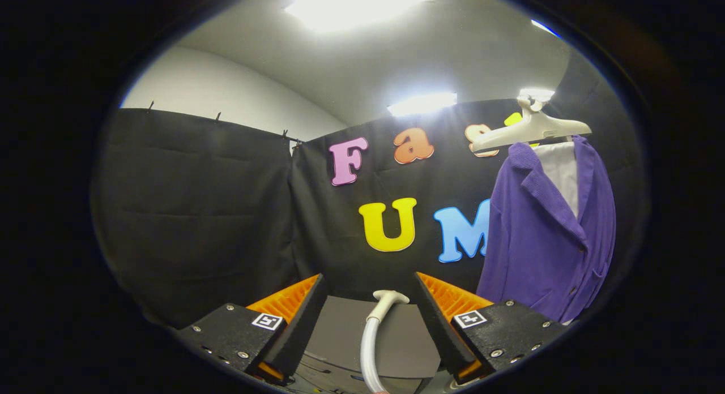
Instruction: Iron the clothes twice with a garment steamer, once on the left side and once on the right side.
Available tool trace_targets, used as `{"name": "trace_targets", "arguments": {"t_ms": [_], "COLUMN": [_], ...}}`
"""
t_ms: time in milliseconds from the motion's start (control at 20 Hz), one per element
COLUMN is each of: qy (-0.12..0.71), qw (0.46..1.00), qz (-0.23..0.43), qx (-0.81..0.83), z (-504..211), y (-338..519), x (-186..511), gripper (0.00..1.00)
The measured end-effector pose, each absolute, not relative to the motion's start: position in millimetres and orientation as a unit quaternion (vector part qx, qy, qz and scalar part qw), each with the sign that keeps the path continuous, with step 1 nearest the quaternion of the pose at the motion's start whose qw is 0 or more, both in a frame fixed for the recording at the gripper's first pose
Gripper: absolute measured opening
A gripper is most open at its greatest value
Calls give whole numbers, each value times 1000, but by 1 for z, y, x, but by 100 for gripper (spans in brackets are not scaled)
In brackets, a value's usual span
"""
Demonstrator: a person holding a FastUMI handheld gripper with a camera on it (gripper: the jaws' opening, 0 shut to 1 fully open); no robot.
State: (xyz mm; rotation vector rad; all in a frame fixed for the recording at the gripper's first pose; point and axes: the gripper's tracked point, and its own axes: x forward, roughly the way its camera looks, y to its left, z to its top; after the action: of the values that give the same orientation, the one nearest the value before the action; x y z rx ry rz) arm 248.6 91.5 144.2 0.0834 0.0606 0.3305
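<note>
The tongs (371, 286) are spread wide apart, and nothing is pinched between the two fingers (294, 320).

The steamer head (389, 296) sits in the gap between them. It is a small pale nozzle on top of a pale hose (369, 348). The hose comes up from below, bends a little, and ends in the head. Neither finger touches the hose or the head; there is open space on both sides. The head is a bit nearer to the right finger than to the left one.

Just behind the steamer head there is a flat grey bench (345, 332). Its far edge meets the black cloth wall (192, 213).

The purple jacket (544, 235) hangs well off to the right of the steamer head and higher up, beyond the right finger. It hangs on a pale hanger (532, 131), which is at the top of the jacket. The jacket front is open a little near the collar, and something white (561, 173) shows inside. The jacket has a folded collar and dark buttons down the front. Its bottom edge comes down close to the right finger's base, but I cannot tell if they touch.

Bright ceiling lights (357, 3) shine high above the steamer head.
</note>
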Motion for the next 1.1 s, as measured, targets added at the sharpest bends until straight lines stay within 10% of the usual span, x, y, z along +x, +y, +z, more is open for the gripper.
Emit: {"name": "trace_targets", "arguments": {"t_ms": [1100], "qy": [336], "qw": [919], "qz": [190], "qx": [81], "z": [19], "y": [131], "x": [425], "gripper": [96]}}
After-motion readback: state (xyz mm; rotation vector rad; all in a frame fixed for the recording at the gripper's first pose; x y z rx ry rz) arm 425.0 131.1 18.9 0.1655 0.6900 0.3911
